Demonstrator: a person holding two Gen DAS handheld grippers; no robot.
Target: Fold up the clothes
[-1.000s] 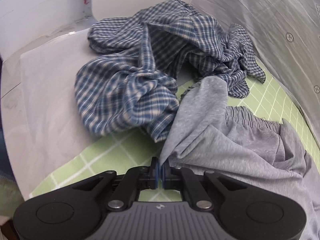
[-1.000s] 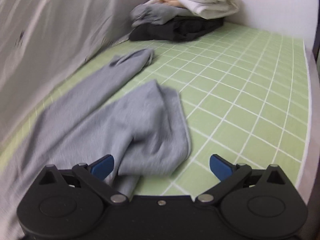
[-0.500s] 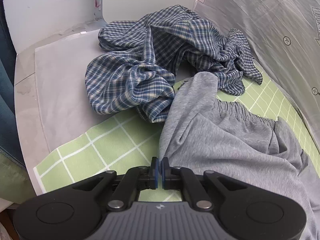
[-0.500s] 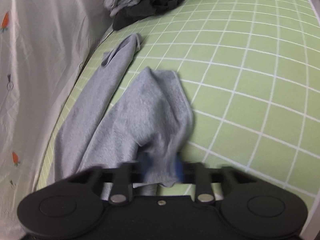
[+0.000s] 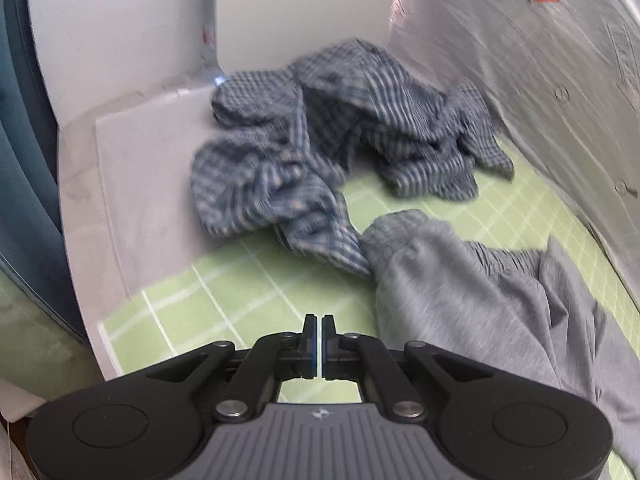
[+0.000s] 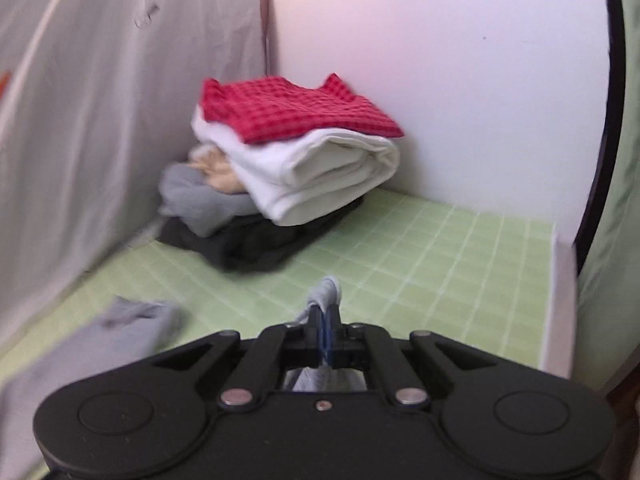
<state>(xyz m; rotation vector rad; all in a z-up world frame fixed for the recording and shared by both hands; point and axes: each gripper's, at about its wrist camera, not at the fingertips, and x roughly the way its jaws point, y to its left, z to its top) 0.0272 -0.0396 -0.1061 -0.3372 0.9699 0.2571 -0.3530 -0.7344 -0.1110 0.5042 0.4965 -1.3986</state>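
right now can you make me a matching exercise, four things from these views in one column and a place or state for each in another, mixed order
Things:
1. right gripper
2. left gripper
3. red checked cloth
4. blue plaid shirt

Places or states:
A. crumpled in a heap by the white wall
B. on top of the folded stack
C. shut on the grey trousers
D. shut, with no cloth seen between the fingers

Pairs: 1-C, 2-D, 3-B, 4-A
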